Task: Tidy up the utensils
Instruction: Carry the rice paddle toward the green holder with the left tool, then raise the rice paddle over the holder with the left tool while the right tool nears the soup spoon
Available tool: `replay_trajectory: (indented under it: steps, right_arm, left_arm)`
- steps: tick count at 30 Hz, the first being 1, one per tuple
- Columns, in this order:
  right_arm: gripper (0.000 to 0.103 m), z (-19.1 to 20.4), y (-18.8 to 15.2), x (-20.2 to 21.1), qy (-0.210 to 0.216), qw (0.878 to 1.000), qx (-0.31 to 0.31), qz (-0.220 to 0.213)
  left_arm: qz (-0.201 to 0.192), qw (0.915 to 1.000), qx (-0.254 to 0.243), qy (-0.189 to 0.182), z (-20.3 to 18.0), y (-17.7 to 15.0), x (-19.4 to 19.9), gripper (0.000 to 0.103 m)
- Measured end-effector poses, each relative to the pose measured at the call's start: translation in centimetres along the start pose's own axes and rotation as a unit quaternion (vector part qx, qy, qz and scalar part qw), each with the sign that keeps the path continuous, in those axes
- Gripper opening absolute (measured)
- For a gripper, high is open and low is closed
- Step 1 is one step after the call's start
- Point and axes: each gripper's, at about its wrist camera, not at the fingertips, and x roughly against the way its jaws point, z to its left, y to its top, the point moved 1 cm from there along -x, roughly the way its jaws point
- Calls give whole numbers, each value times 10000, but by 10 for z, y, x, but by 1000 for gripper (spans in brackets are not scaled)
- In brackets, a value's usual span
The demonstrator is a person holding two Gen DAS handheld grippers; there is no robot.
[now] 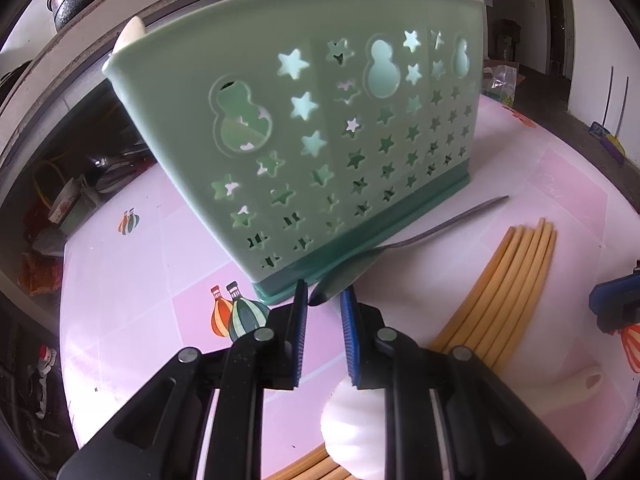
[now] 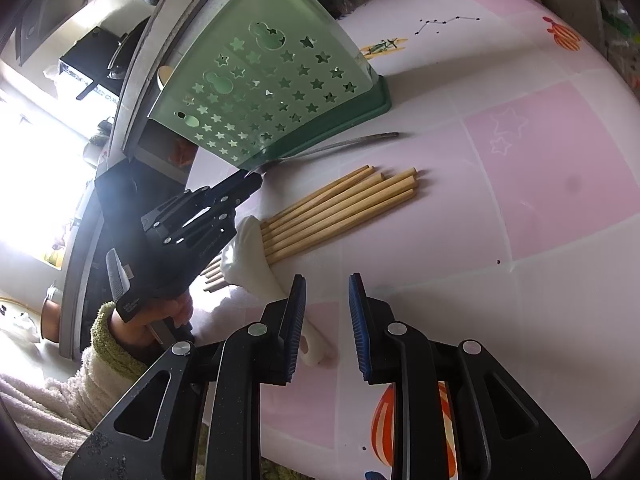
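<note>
Nearest our left lens, the left tool (image 1: 324,300) has its blue-padded jaws drawn close together around the bowl end of the grey metal spoon (image 1: 420,236), which lies on the pink patterned table (image 1: 140,280) just in front of the base of the green plastic utensil holder with star cut-outs (image 1: 304,128). The pads flank the bowl, but we cannot tell whether they actually press on it. We judge the step in hand to be picking up this spoon. Beneath that tool sits the white ribbed plastic spoon (image 1: 352,424), its bowl resting on the bundle of pale wooden chopsticks (image 1: 516,280) that lies beside the metal spoon. Our right tool (image 2: 326,296) hangs above the table with its jaws part open and nothing pinched; the white spoon's handle passes just under its left pad without being gripped. Past it, in the right view, a hand (image 2: 160,316) in a fleecy sleeve grasps the left tool. Next, we think, the left tool should seal its grip, lift the spoon clear of the holder's base, tip it upright and lower it handle-first into a compartment; the thin, flat metal may slip or twist, so the hold wants checking first.
</note>
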Motion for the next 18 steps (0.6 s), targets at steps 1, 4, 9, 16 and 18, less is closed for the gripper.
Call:
replay_trajectory:
  steps: [1,4,9,16,18]
  right_arm:
    - [24,0,0,0,-4,10000,-2,-5]
    - [24,1,-2,1,-31,10000,18,-5]
    - [24,3,-3,1,-85,10000,31,-28]
    - [24,13,-4,7,-275,9990,294,-179]
    - [24,19,-6,8,-285,9983,456,-219]
  left_arm:
    - [-60,10000,-48,-16,0,0,1,10]
    - [-209,9993,-318,16,-6,1,8,4]
    - [-418,9982,-371,-195,-14,2,24,2]
    - [-689,9945,378,-692,-3,7,50,1]
    - [-783,9917,618,-815,2,8,59,1]
